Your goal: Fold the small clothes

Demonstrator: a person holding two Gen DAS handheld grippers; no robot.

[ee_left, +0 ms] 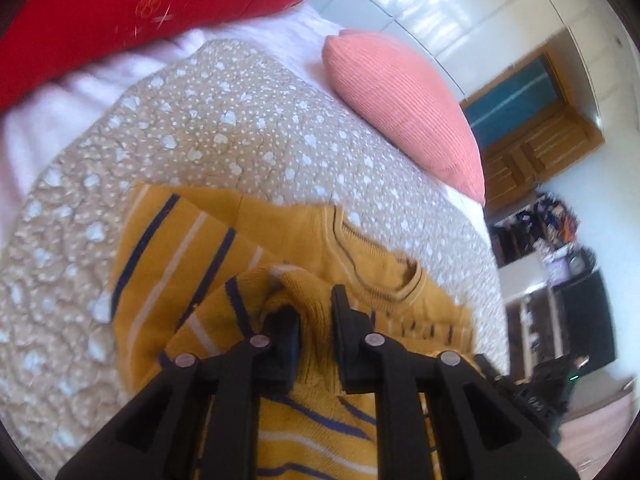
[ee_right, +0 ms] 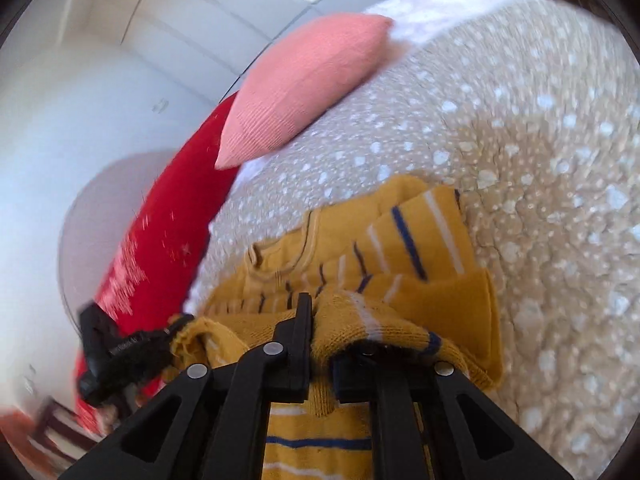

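Observation:
A small mustard-yellow sweater [ee_left: 304,240] with navy and white stripes lies on a tan quilt with white hearts [ee_left: 224,120]. My left gripper [ee_left: 314,304] is shut on a bunched fold of the sweater's lower part and holds it raised over the body, below the collar. In the right wrist view the sweater [ee_right: 416,240] shows with its sleeves folded in. My right gripper [ee_right: 324,316] is shut on another part of the same lifted edge; fabric drapes over its right finger. The left gripper shows at the left [ee_right: 120,352].
A pink ribbed pillow [ee_left: 404,108] lies at the far edge of the bed and a red pillow [ee_left: 132,12] beside it; both also show in the right wrist view, pink [ee_right: 304,80] and red [ee_right: 168,240]. White sheet [ee_left: 80,96] borders the quilt. Wooden furniture [ee_left: 536,136] stands beyond.

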